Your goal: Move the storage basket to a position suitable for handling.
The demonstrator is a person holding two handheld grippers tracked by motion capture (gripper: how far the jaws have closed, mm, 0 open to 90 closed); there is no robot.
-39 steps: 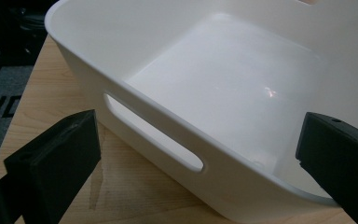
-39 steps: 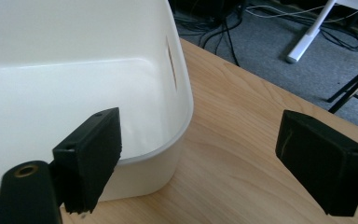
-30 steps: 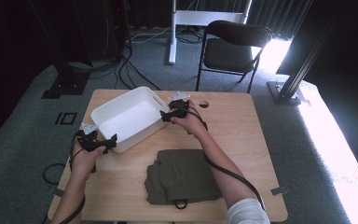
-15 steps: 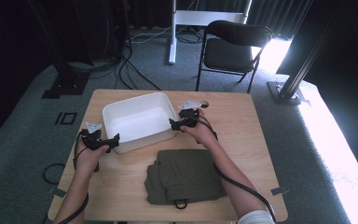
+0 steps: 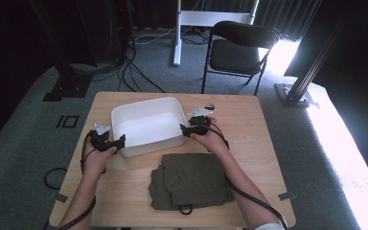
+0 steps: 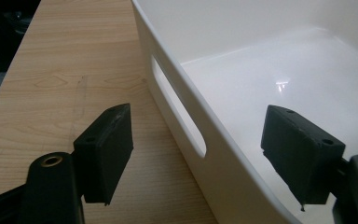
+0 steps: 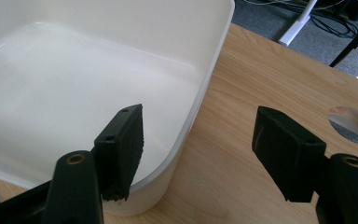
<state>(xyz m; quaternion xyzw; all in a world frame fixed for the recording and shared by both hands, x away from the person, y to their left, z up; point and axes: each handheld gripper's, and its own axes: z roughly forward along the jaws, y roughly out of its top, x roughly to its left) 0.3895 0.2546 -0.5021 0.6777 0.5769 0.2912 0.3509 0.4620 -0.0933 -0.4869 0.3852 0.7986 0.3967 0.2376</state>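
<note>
Presently the work in hand appears to be a two-handed grasp of the white rectangular plastic bin (image 5: 147,125), which stands empty on the light wooden table (image 5: 263,139) toward its far half, level and resting on its base. Reading from left to right: the left gripper (image 5: 120,141) straddles the bin's near-left wall; in the left gripper view one black pad (image 6: 105,147) lies outside that wall beside the slot handle (image 6: 177,105) and the other pad (image 6: 300,158) inside over the bin floor, with a gap on either side, so the jaws stand partly parted and not pressing. They have just been closing about the wall. The right gripper (image 5: 184,130) straddles the bin's right wall in like fashion; in the right gripper view one pad (image 7: 121,144) hangs inside the bin and the other (image 7: 286,151) outside above the wood, again clear of the plastic and likewise closing. A folded olive-green fabric garment (image 5: 189,179) lies on the near half of the table, just short of the bin and untouched.

Judged from this, both approaches are done; the clamping, any lift or shift of the bin, and whatever concerns the garment remain.

Against the earlier frames, the bin sat skewed with one corner raised toward the far edge; it now lies squarer to the table, and the right hand has drawn nearer the person.
</note>
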